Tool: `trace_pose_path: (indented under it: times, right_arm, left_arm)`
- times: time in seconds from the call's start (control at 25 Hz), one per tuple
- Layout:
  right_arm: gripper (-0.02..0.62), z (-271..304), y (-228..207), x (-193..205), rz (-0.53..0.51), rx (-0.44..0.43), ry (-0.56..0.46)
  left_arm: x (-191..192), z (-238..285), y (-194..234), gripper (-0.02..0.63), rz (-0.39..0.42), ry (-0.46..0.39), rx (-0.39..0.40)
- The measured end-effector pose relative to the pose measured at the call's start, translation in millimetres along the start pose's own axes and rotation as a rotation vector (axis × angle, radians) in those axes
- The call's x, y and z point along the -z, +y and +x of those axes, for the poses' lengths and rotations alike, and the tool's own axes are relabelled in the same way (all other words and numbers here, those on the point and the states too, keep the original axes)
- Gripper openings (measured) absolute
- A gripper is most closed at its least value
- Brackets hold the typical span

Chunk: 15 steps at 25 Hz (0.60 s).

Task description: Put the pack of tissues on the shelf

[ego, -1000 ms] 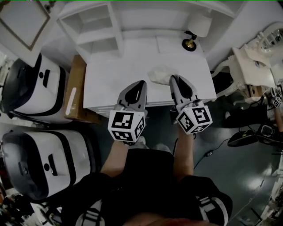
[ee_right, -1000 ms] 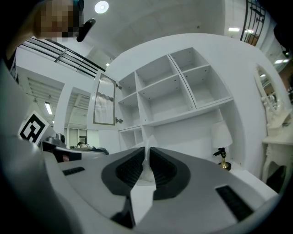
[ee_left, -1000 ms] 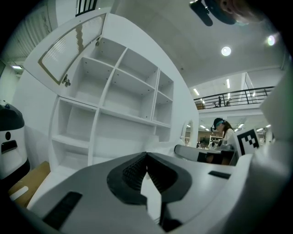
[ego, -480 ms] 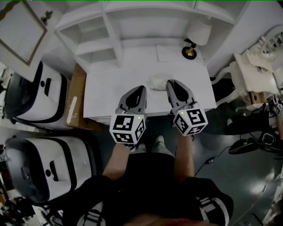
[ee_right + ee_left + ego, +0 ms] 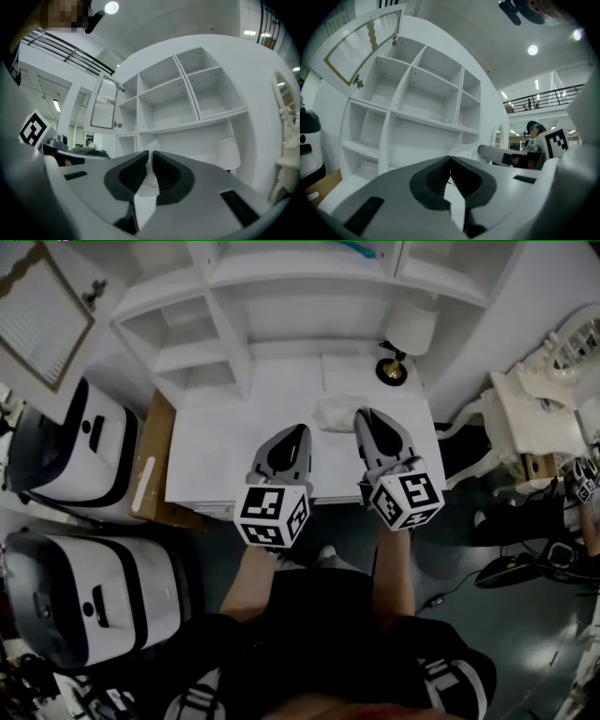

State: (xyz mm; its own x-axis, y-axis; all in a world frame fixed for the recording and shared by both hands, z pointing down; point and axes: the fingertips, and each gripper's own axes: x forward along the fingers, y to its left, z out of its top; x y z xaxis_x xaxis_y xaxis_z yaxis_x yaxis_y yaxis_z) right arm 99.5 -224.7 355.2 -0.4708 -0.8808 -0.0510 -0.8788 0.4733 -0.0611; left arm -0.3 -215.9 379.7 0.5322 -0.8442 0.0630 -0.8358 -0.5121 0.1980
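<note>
We see R gripper (image 5: pixel 149 157), jaws just closing, pinching the white edge of the pack of tissues (image 5: pixel 146 190). Shelf (image 5: pixel 183 101) is ahead, w/ lamp (image 5: pixel 228 152) at its right.

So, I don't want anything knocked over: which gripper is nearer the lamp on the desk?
Right. The right gripper, jaws just tightened on the tissue pack, sits just below-left of the lamp. The left gripper is further off, beyond the tissue pack.
</note>
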Motion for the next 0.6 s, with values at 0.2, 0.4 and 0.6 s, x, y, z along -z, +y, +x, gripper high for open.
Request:
trace_pose_path:
  times: [0.2,0.4,0.6]
  right_arm:
    - [0.044,1,-13,-3,0.004,-0.048,-0.005]
    - [0.044,4,-22,11,0.028,-0.085,0.014]
    - [0.043,13,-17,12,0.025,-0.111,0.018]
  left_arm:
    - [-3,15,-8,0.011,-0.009,-0.023,-0.043]
    - [7,19,-9,0.011,-0.006,-0.015,-0.077]
    - [2,27,-3,0.011,-0.008,-0.025,-0.089]
